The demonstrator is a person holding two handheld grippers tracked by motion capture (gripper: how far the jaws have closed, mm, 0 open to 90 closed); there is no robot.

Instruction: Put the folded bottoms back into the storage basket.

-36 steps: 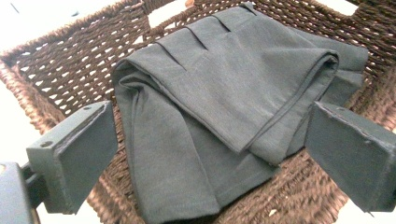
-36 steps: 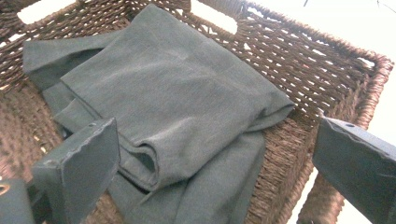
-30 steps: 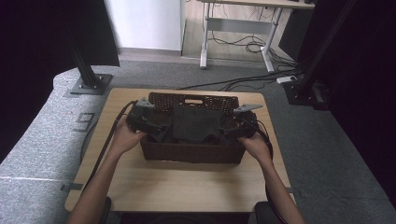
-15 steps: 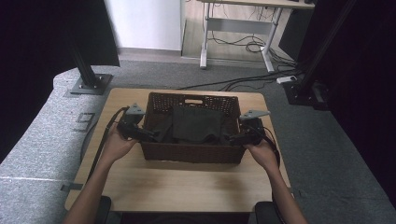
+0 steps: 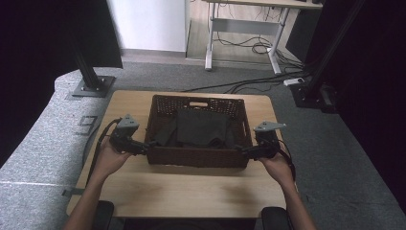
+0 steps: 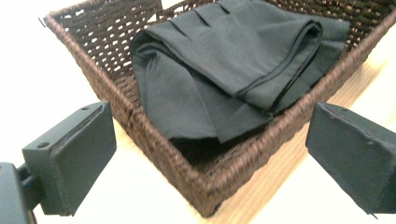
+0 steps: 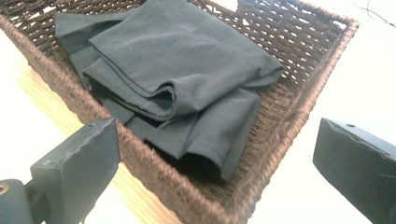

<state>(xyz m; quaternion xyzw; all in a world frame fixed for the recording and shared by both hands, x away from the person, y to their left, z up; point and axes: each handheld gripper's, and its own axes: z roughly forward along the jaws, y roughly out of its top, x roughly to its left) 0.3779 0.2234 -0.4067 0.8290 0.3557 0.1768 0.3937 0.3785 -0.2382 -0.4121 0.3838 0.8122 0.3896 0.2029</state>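
Wicker basket is flanked by the left gripper at 9 o'clock and the right gripper at 3, jaws spread wide at its near corners, seemingly untouched. Its long axis is set from 9 to 3 on the table, a folded dark cloth laid inside.

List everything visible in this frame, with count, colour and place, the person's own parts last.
wicker basket: 1, dark brown, middle of the table
folded cloth: 1, black, inside the basket
table: 1, light wood, centre of the high view
desk frame: 1, pale, far background
floor cables: several, black, under that desk
left tool: 1, black, open, at the basket's near left corner
right tool: 1, black, open, at the basket's near right corner
hands: 2, holding the tools
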